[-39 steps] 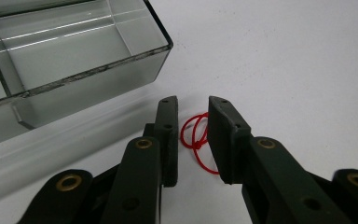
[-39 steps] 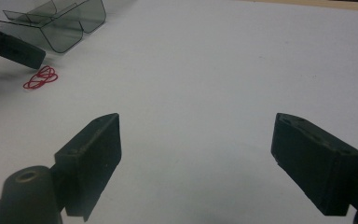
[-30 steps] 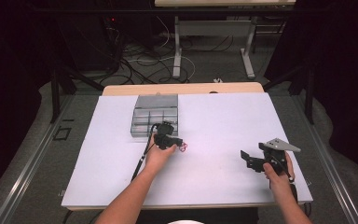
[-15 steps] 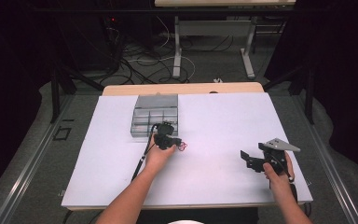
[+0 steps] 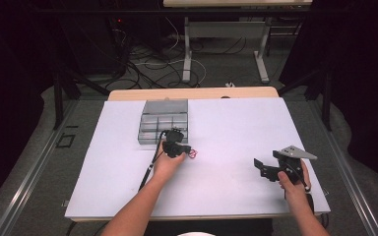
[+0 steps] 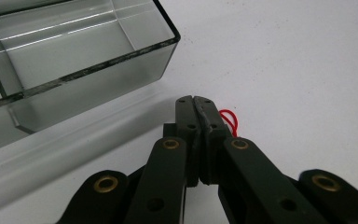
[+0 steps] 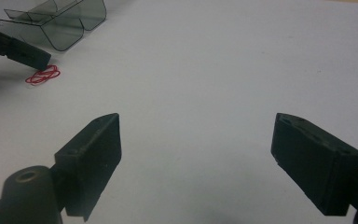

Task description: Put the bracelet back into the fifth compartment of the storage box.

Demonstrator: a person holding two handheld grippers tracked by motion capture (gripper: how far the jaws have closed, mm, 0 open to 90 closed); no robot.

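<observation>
The left hand-held gripper [image 6: 200,116] is showing matt black plastic jaws with a slightly grainy finish, with brass-looking metal rivets gleaming in the links. The thin red loops [image 7: 43,74] are looking like smooth, glossy rubber or fine cord. The compartment box [image 6: 74,51] is showing as clear, smoke-tinted plastic, glossy and catching streaks of light. The surface [image 5: 236,128] is lying matt white and smooth, with a pale wood edge [image 5: 192,93] at its far side. The right hand-held gripper [image 7: 196,154] is showing the same dull black plastic.

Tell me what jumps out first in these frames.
The red rubber band on the white table stands out, pinched in the closed left gripper just beside the clear compartment box. Off at the table's right, the right gripper hangs wide open over bare surface.
</observation>
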